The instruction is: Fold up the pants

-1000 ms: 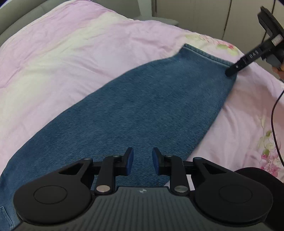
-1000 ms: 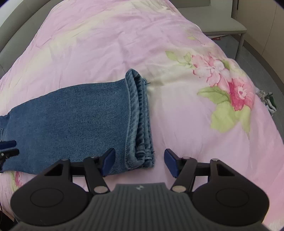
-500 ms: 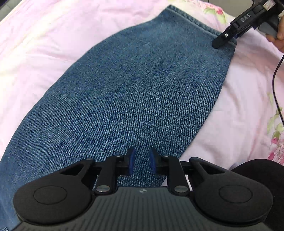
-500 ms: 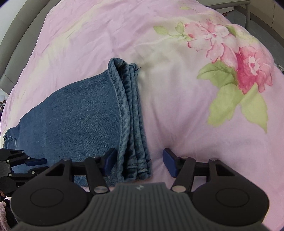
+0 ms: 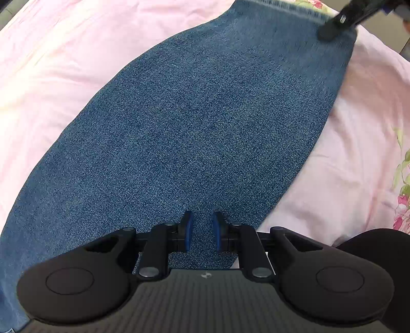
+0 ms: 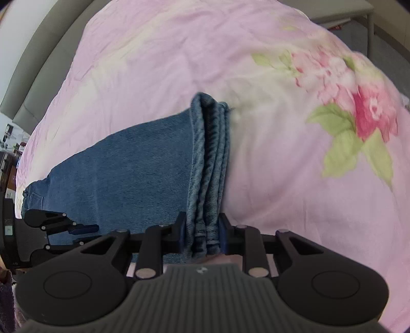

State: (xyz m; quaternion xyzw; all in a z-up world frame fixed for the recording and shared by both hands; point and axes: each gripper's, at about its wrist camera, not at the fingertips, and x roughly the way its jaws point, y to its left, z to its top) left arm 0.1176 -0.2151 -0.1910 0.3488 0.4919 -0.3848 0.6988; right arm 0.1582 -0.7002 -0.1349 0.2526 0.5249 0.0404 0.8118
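Blue denim pants lie folded lengthwise on a pink bed cover. My left gripper hangs just above the near long edge of the pants with its jaws slightly apart and nothing between them. My right gripper is shut on the stacked leg hems at the near corner. In the left wrist view the right gripper shows at the far hem corner. In the right wrist view the left gripper shows at the left by the waist end.
The pink cover has a flower print to the right of the hems. A grey headboard runs along the far left. A small table stands past the bed at top right.
My right gripper has closed its jaws on the hem stack. My left gripper has dropped lower and closer to the denim, its jaws narrowing a little.
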